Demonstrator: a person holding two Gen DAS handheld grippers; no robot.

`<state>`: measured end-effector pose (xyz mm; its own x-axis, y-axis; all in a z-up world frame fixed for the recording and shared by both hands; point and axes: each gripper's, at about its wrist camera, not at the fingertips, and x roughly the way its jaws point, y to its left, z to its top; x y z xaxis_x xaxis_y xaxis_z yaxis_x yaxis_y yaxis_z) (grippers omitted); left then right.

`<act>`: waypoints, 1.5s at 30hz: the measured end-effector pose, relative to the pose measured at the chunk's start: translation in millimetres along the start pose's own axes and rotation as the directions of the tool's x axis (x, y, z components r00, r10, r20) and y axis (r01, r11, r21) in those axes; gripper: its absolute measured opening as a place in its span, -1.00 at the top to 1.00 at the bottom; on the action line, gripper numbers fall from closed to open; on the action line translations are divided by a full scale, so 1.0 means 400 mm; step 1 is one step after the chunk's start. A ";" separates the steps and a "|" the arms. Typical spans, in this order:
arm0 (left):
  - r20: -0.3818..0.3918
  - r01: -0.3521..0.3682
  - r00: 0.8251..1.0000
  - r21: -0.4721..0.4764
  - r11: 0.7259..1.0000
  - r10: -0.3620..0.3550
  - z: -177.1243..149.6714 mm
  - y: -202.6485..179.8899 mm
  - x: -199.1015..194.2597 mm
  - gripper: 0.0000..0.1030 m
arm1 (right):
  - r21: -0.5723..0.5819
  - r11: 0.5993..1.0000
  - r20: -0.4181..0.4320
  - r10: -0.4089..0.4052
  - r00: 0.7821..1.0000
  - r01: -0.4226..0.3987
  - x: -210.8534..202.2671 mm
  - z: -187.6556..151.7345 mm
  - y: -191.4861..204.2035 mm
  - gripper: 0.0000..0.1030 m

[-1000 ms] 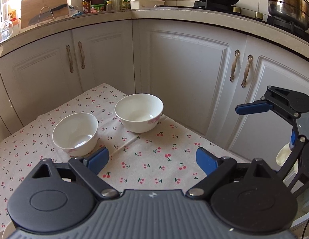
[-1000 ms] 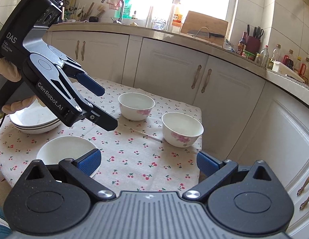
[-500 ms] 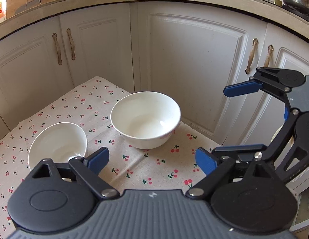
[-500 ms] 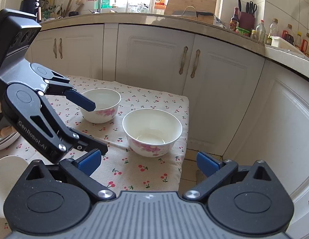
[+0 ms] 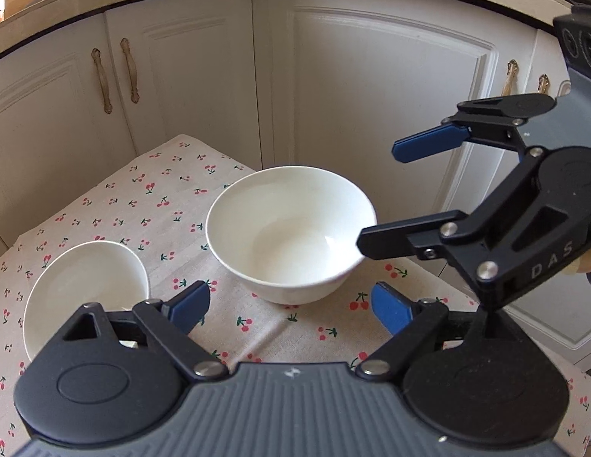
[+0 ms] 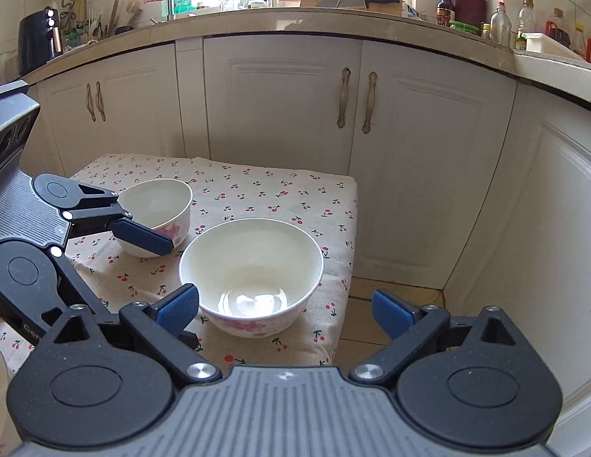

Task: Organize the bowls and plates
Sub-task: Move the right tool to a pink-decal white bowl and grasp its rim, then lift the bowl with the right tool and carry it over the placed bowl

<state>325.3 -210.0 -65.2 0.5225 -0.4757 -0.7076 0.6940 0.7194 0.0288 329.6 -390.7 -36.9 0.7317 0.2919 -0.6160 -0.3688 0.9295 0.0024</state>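
White bowl (image 6: 251,276): near tablecloth (image 6: 257,190) corner; a nudge could tip it off.
Right gripper (image 6: 285,308): jaws apart, just narrowing, empty.
Left gripper (image 5: 289,306): likewise, beside second bowl (image 5: 82,285).

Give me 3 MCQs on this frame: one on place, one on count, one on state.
1. Where does the nearer bowl stand?
A. on the countertop
B. near the table's front corner, on the cherry-print cloth
C. in the sink

2. How many bowls are on the table in the right wrist view?
A. one
B. two
C. four

3. What is the state of the right gripper?
A. open, holding nothing
B. shut on a plate
C. shut on a spoon

Answers:
1 B: the bowl stands on the cloth close to the corner of the table, with floor just beyond.
2 B: the nearer bowl and the far bowl by the left gripper.
3 A: its jaws have just been closing but stand apart short of the bowl, with nothing clamped.
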 end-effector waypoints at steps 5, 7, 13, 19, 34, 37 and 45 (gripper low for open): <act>0.001 -0.005 1.000 0.007 1.000 0.005 0.009 -0.007 0.020 -0.65 | 0.001 1.000 -0.046 0.031 0.998 -0.031 0.060 0.026 -0.017 -0.72; -0.006 -0.002 1.000 0.010 1.000 0.002 0.014 -0.007 0.033 -0.57 | 0.005 0.999 -0.062 0.042 0.997 -0.042 0.080 0.035 -0.027 -0.70; 0.003 0.006 1.000 -0.003 1.000 -0.006 0.015 0.001 0.045 -0.55 | 0.026 0.997 -0.110 0.073 0.991 -0.071 0.130 0.063 -0.051 -0.53; 0.004 0.016 1.000 -0.002 1.000 -0.016 0.015 0.007 0.046 -0.55 | 0.023 0.995 -0.149 0.100 0.984 -0.097 0.164 0.076 -0.052 -0.31; 0.005 0.024 1.000 0.010 1.000 -0.025 0.016 0.014 0.046 -0.55 | 0.002 0.996 -0.182 0.092 0.979 -0.094 0.186 0.086 -0.033 -0.24; -0.002 0.024 1.000 0.011 1.000 -0.024 0.017 0.013 0.046 -0.55 | 0.000 0.996 -0.183 0.091 0.979 -0.092 0.183 0.089 -0.030 -0.24; -0.028 0.030 0.999 0.004 1.000 -0.029 0.012 0.014 0.025 -0.55 | -0.018 0.995 -0.184 0.093 0.979 -0.098 0.164 0.094 -0.003 -0.24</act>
<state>336.9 -213.2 -68.8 0.4880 -0.4825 -0.7274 0.7110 0.7031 0.0106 399.7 -364.0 -47.8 0.5765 0.3307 -0.7472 -0.4488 0.8923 0.0487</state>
